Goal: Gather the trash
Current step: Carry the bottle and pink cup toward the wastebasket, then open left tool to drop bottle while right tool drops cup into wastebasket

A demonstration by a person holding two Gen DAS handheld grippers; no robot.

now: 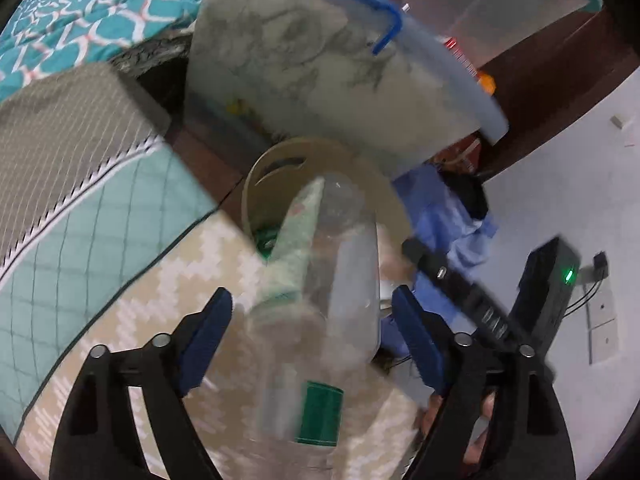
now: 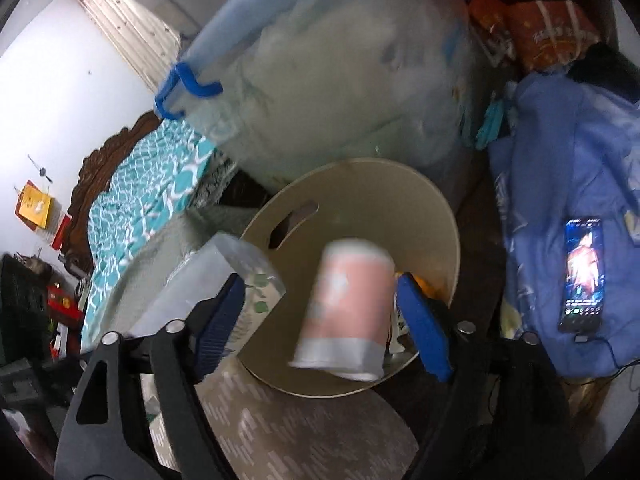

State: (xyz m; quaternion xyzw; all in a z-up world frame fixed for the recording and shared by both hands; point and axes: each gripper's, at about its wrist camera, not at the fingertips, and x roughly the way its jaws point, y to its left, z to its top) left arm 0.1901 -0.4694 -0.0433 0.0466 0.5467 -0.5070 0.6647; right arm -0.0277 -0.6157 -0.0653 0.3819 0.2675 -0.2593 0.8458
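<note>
pink cup (image 2: 346,308) between spread right claw (image 2: 320,316) fingers

We see a clear plastic bottle (image 1: 336,292) with a green cap (image 1: 320,414), cap end nearest us, blurred, base toward the tan bin (image 1: 384,184). A pink-and-white cup (image 2: 346,310) hangs blurred over the bin (image 2: 400,208), tilted.

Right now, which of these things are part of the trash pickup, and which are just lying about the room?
Part of the job:
- clear plastic bottle between the open left gripper
- pink paper cup between the open right gripper
- tan bin below both

Just lying about:
- lit phone on the blue cloth
- clear storage box with blue handle
- teal bedspread
</note>
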